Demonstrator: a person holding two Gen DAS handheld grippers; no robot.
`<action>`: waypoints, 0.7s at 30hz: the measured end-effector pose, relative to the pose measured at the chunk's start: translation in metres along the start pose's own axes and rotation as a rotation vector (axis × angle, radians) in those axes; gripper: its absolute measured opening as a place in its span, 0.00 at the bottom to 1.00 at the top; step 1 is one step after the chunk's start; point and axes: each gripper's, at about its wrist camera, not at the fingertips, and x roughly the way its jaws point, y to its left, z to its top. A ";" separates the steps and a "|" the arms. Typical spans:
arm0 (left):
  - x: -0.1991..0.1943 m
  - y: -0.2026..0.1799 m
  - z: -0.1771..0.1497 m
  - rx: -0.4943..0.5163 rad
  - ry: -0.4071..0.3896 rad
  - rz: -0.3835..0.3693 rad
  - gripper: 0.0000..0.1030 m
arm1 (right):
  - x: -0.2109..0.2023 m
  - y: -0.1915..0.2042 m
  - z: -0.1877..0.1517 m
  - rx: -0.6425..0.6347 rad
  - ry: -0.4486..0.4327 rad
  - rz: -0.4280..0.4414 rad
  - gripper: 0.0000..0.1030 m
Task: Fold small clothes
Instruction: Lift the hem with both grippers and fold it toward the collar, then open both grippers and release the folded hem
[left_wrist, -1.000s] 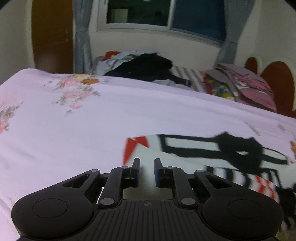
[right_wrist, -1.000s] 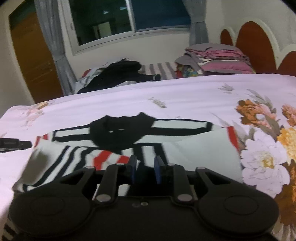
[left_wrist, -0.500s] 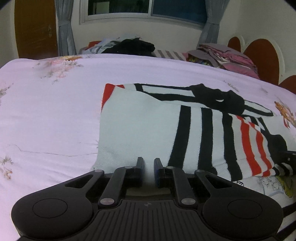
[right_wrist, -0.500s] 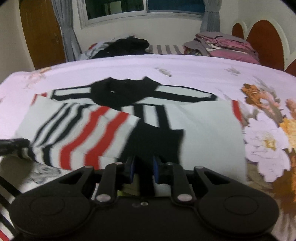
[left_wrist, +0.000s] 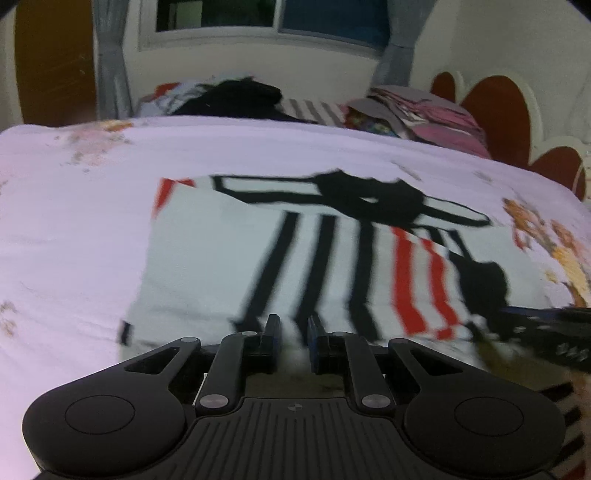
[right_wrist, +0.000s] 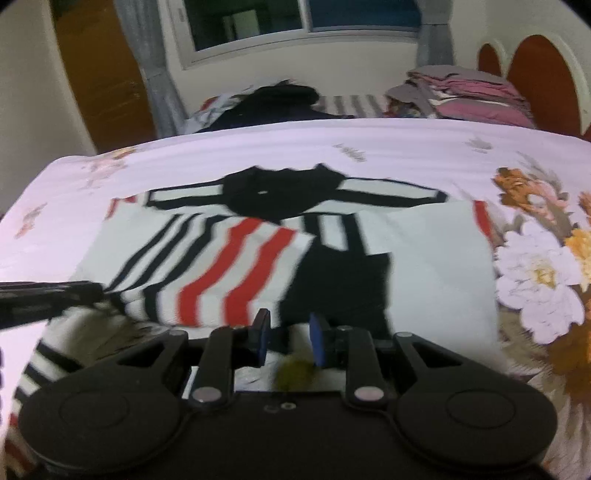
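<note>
A small white sweater with black and red stripes and a black collar (left_wrist: 295, 258) lies on the pink floral bedsheet (left_wrist: 74, 221), with one side folded across its middle (right_wrist: 229, 266). My left gripper (left_wrist: 293, 328) sits at the sweater's near hem, its jaws a narrow gap apart with white fabric between them. My right gripper (right_wrist: 290, 332) is over the near hem by the black patch (right_wrist: 343, 280), its jaws slightly wider apart. Each gripper shows at the edge of the other's view.
A pile of dark clothes (left_wrist: 236, 99) and a stack of folded pink and grey items (right_wrist: 469, 96) lie at the far side of the bed. A red scalloped headboard (left_wrist: 498, 118) stands on the right. A window and a wooden door are behind.
Both grippers have drawn back toward the near hem, and the view has tilted up a little. The right jaws have opened slightly wider. The frames are motion-blurred.
</note>
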 end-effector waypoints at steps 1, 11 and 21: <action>-0.001 -0.005 -0.001 0.003 0.007 -0.008 0.13 | -0.001 0.004 -0.002 -0.009 0.001 0.009 0.23; -0.006 -0.041 -0.027 0.042 0.051 0.004 0.13 | -0.007 0.016 -0.027 -0.034 0.040 0.072 0.27; -0.010 -0.031 -0.057 0.091 0.052 0.074 0.23 | -0.012 0.010 -0.058 -0.181 0.072 0.043 0.26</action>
